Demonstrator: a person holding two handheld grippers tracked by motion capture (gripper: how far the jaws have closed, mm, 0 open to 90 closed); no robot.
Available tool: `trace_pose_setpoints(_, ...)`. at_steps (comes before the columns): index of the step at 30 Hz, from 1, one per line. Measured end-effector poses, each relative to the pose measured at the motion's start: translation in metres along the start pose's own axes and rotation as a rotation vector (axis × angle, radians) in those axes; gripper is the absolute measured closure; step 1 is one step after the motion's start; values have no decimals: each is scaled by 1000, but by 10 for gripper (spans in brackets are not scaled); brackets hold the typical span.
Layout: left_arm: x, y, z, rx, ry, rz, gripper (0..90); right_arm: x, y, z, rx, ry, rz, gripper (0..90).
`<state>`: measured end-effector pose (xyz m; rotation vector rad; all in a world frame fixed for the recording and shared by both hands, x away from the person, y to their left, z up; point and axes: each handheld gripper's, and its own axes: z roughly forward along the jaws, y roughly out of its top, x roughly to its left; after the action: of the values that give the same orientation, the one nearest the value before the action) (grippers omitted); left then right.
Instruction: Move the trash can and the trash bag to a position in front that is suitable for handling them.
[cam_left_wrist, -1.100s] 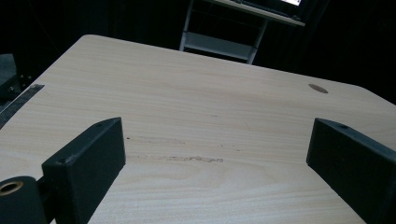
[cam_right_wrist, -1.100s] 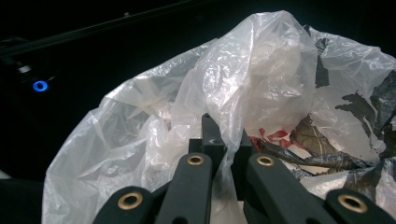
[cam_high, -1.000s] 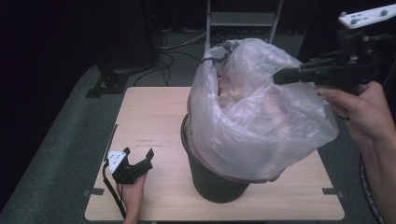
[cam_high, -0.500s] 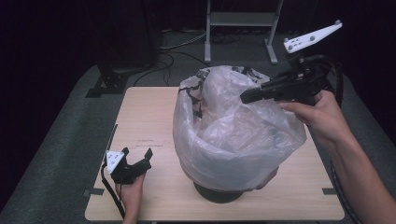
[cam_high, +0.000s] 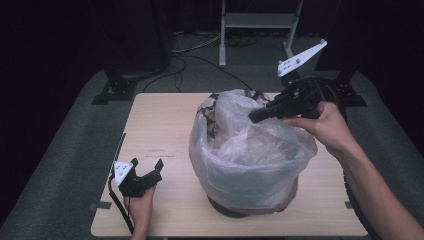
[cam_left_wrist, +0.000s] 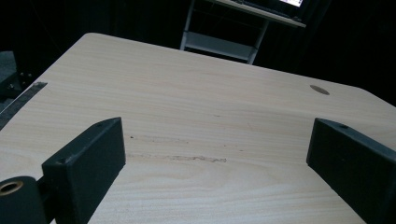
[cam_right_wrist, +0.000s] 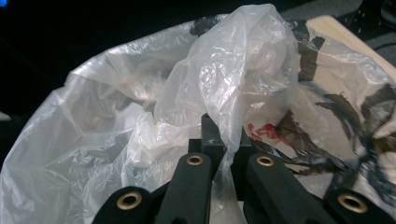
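A clear plastic bag (cam_high: 250, 155) with red and black print is draped over a dark bin (cam_high: 227, 209) on the wooden table (cam_high: 160, 125). My right gripper (cam_high: 254, 118) is over the bag's far right rim, shut on a fold of the film. In the right gripper view the jaws (cam_right_wrist: 219, 135) pinch that fold of the bag (cam_right_wrist: 224, 70), which rises crumpled above them. My left gripper (cam_high: 146, 166) rests at the table's front left, open and holding nothing. In the left gripper view its jaws (cam_left_wrist: 215, 140) stand wide over bare table (cam_left_wrist: 210, 93).
A metal stand (cam_high: 260, 20) and cables (cam_high: 200, 55) are on the floor beyond the table's far edge. A black stand foot (cam_high: 120, 85) sits off the far left corner. Bare tabletop lies between the left gripper and the bin.
My right gripper has come down and to the left with the bag's edge. The bag has sunk lower and spread over the bin. The left gripper has stayed put.
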<state>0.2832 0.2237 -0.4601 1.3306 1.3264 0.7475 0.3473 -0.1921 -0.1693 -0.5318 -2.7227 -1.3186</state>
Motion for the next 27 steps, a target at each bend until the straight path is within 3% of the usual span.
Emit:
trace_pose_setpoints(15, 0, -1, 1, 3, -2, -1, 34, 5, -7, 32, 188, 28, -79, 900)
trace_pose_setpoints(27, 1, -1, 1, 2, -2, -5, 34, 20, -10, 64, 415, 54, -134, 900)
